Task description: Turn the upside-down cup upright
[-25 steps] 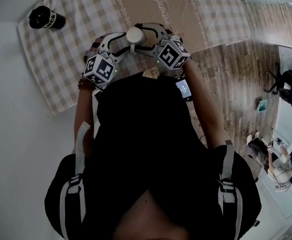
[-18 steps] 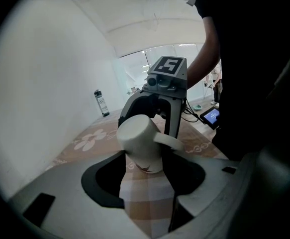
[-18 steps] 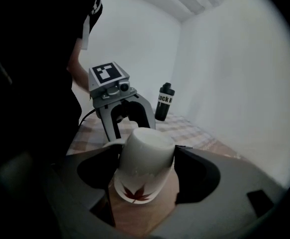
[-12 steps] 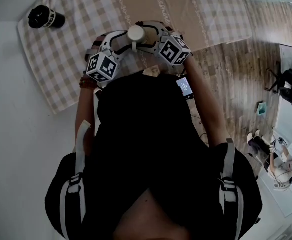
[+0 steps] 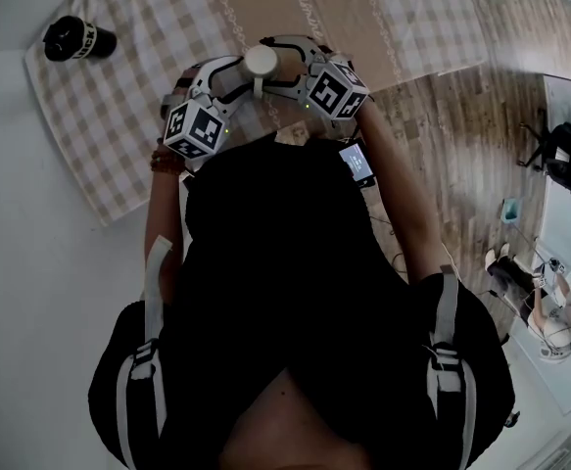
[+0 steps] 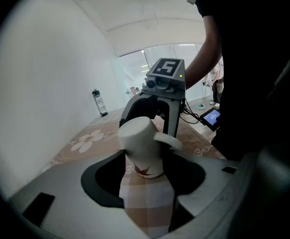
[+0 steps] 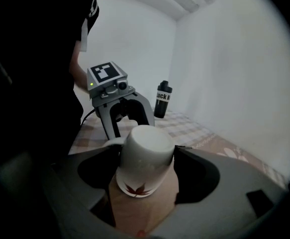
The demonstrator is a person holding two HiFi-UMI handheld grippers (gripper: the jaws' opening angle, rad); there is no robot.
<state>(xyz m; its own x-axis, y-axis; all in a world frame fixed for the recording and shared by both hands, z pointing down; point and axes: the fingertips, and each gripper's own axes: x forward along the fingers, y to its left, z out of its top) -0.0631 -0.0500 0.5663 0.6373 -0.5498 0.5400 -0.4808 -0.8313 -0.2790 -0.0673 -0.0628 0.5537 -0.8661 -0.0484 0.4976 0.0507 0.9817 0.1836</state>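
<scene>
Two claws on one white cup (image 5: 261, 61). It is base up and a bit tilted, at the near middle of the checked cloth (image 5: 118, 116), just in front of the person's body. Left claw (image 6: 145, 156) comes in from the left, half closed, with both pads against the cup wall, so it is gripping the cup. Right claw (image 7: 145, 158) comes from the right and is also clamped on the body, with one pad flat on the wall and the other up by the handle side. The handle (image 6: 168, 141) sticks out sideways toward the right claw. A red leaf print (image 7: 135, 188) sits near the rim, and the rim faces down. Cannot tell if the rim rests on the cloth or hangs just above it. A black bottle (image 5: 68, 39) stands at the far left corner of the cloth, well apart and not in the way.

Handling guess: glazed ceramic, so stiff, fairly heavy for its size, slick under the pads, and it would chip or break if dropped. Hold it on the straight wall at mid height, pads opposite each other. Keep off the handle, since a pad on it could twist or slip during the flip. The wall tapers slightly, so a loose grip may slide toward the base. Squeeze firmly before rolling it over, and set it down base first.
</scene>
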